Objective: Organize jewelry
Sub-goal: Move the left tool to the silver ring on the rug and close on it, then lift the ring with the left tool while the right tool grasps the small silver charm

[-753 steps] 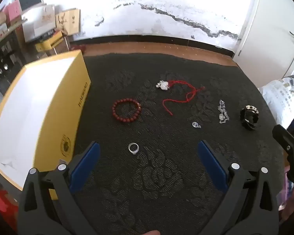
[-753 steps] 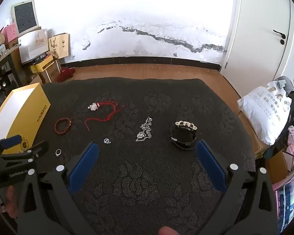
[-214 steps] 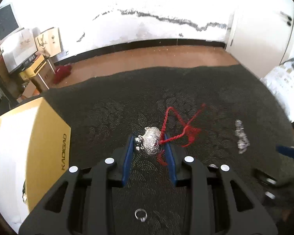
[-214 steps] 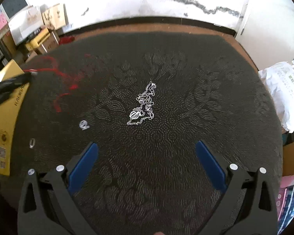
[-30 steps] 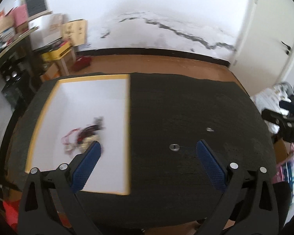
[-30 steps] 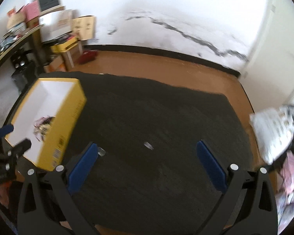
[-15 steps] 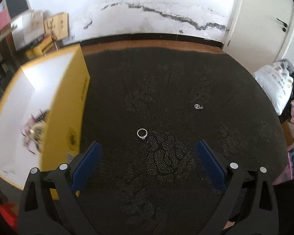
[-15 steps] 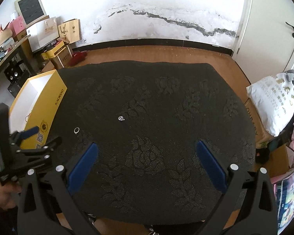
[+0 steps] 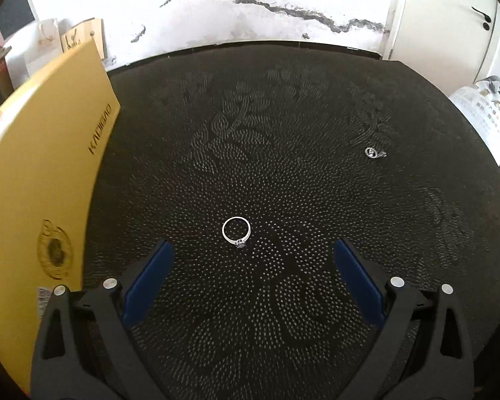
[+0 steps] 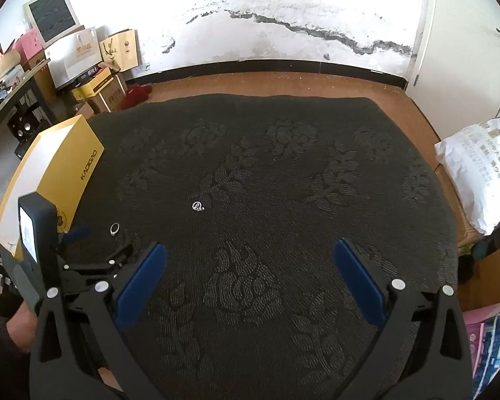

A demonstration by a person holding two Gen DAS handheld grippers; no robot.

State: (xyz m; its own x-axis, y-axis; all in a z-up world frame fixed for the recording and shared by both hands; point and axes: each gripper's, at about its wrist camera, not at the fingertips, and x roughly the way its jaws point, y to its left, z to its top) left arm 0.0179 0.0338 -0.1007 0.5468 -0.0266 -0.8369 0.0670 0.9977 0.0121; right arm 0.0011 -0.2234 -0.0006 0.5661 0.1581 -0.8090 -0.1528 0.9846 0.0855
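Two small pieces are all that show loose on the dark patterned surface (image 10: 283, 300): a thin silver ring (image 9: 236, 229) with a small stone setting, and a smaller silver trinket (image 9: 374, 152), perhaps an earring or pendant, lying well apart from it toward the right. The yellow box (image 9: 40, 180) stands at the left edge of the surface, its inside hidden in both views, so whatever it holds cannot be checked from here. The left gripper (image 9: 250, 266) hangs low over the ring with its jaws spread wide and nothing between them; the ring lies just ahead of the gap, roughly centred, slightly nearer the left finger. The right gripper (image 10: 250, 266) is likewise spread and empty, held higher and further back, with the trinket (image 10: 197, 206) well ahead of it. Judging by how bare the surface is, the sorting looks close to finished, with these two pieces left to go into the box. The ring seems the piece in hand now; being thin and flat on the cloth, it will likely need a careful, low pinch.
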